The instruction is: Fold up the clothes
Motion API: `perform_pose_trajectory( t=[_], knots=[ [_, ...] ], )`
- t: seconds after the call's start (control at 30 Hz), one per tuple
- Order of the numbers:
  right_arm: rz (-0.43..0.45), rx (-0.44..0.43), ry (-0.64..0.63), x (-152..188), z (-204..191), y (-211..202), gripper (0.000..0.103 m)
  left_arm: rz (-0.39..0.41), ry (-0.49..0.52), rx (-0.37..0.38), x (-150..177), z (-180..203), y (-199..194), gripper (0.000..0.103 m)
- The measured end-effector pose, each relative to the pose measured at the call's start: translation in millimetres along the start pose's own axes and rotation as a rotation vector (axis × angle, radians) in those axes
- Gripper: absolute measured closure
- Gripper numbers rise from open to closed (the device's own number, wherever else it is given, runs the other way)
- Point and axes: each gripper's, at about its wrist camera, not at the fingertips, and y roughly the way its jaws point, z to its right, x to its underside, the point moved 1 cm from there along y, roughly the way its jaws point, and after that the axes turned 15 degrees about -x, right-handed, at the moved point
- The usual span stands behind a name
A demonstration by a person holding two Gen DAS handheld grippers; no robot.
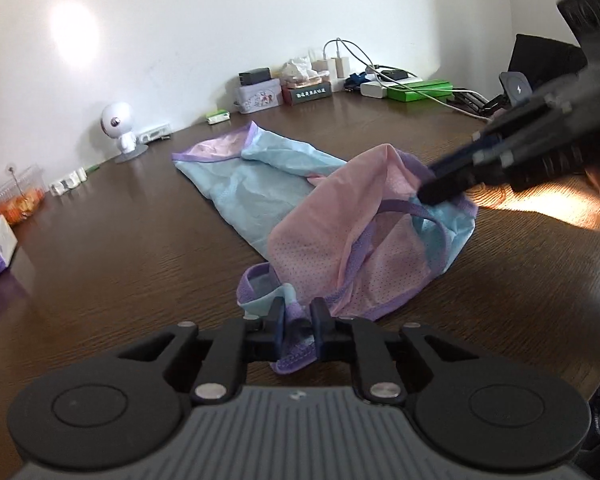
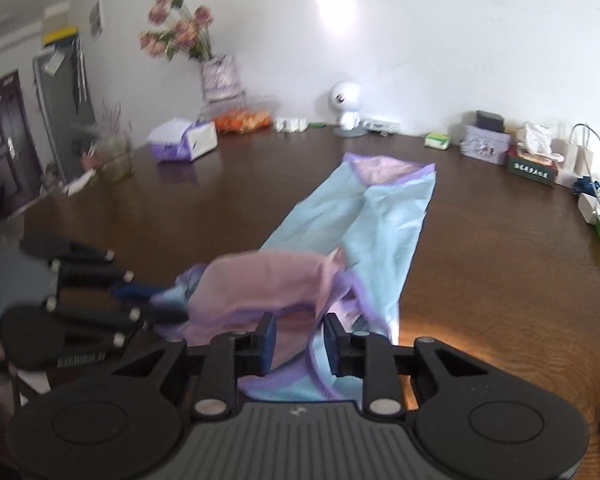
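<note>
A pink, light-blue and purple-trimmed garment (image 1: 260, 184) lies lengthwise on the dark wooden table (image 1: 100, 248), its near end lifted and folded over; it also shows in the right wrist view (image 2: 380, 216). My left gripper (image 1: 298, 320) is shut on the near purple-trimmed edge. It appears at the left of the right wrist view (image 2: 168, 304), pinching the cloth. My right gripper (image 2: 300, 340) has its jaws around a bunched pink and blue edge with a gap between them; in the left wrist view (image 1: 436, 188) it holds the raised pink part.
Along the far wall stand a white round-headed figure (image 1: 120, 128), tins and a tissue box (image 1: 300, 80), chargers with cables (image 1: 380, 80) and green boxes (image 1: 420, 90). A purple tissue pack (image 2: 184, 142), a snack bag (image 2: 244, 120) and a flower vase (image 2: 218, 76) sit at the left.
</note>
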Motion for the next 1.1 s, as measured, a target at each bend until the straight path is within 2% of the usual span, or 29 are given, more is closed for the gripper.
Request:
perform_pose_trajectory(
  t=[0.07, 0.13, 0.2, 0.3, 0.4, 0.47, 0.5, 0.6, 0.63, 0.67, 0.7, 0.73, 0.9, 1.03, 1.1],
  knots=[
    [-0.018, 0.037, -0.009, 1.6, -7.9, 5.2, 0.082, 0.009, -0.044, 0.007, -2.4, -9.8, 0.3, 0.095],
    [-0.021, 0.107, -0.002, 0.4, -8.7, 7.3, 0.082, 0.017, -0.119, -0.025, -6.1, -23.5, 0.7, 0.096],
    [0.012, 0.187, 0.045, -1.4, 3.3, 2.7, 0.082, 0.017, -0.207, -0.054, -13.3, -37.1, -0.2, 0.097],
    [0.081, 0.207, 0.140, -3.7, 17.9, -20.2, 0.077, 0.014, -0.292, -0.088, -22.9, -51.3, -1.3, 0.097],
    [0.154, 0.133, 0.071, -0.1, -2.0, -39.6, 0.078, 0.010, -0.298, -0.123, -26.8, -51.3, -1.1, 0.097],
    [0.136, 0.043, 0.042, 2.2, -16.3, -33.4, 0.083, -0.005, -0.310, -0.133, -28.4, -50.8, 1.1, 0.097],
    [0.111, 0.031, 0.033, 3.3, -20.5, -23.3, 0.084, -0.009, -0.315, -0.137, -28.8, -50.2, 1.7, 0.097],
    [0.023, 0.146, 0.008, 6.5, -23.0, 14.2, 0.081, -0.007, -0.305, -0.155, -29.9, -47.1, -1.5, 0.097],
    [0.012, 0.156, 0.019, 8.0, -20.8, 19.8, 0.082, -0.004, -0.296, -0.160, -30.7, -45.9, -3.4, 0.097],
    [0.000, 0.165, 0.030, 9.6, -18.5, 25.4, 0.086, -0.003, -0.291, -0.164, -31.4, -45.0, -5.1, 0.097],
    [-0.005, 0.169, 0.043, 10.8, -16.7, 28.7, 0.098, -0.005, -0.289, -0.167, -31.8, -44.6, -6.5, 0.097],
    [0.013, 0.148, 0.064, 11.1, -17.0, 23.4, 0.101, -0.008, -0.287, -0.170, -31.8, -44.2, -7.7, 0.097],
    [0.148, 0.065, 0.083, 12.4, -26.2, -25.7, 0.102, -0.034, -0.283, -0.204, -25.1, -37.5, -21.1, 0.097],
    [0.238, 0.011, 0.094, 24.2, -37.4, -72.8, 0.102, -0.047, -0.323, -0.220, -10.0, -20.9, -49.9, 0.097],
    [0.258, 0.011, 0.078, 36.5, -42.6, -87.8, 0.103, -0.050, -0.337, -0.233, -0.4, -4.1, -66.6, 0.097]
  ],
)
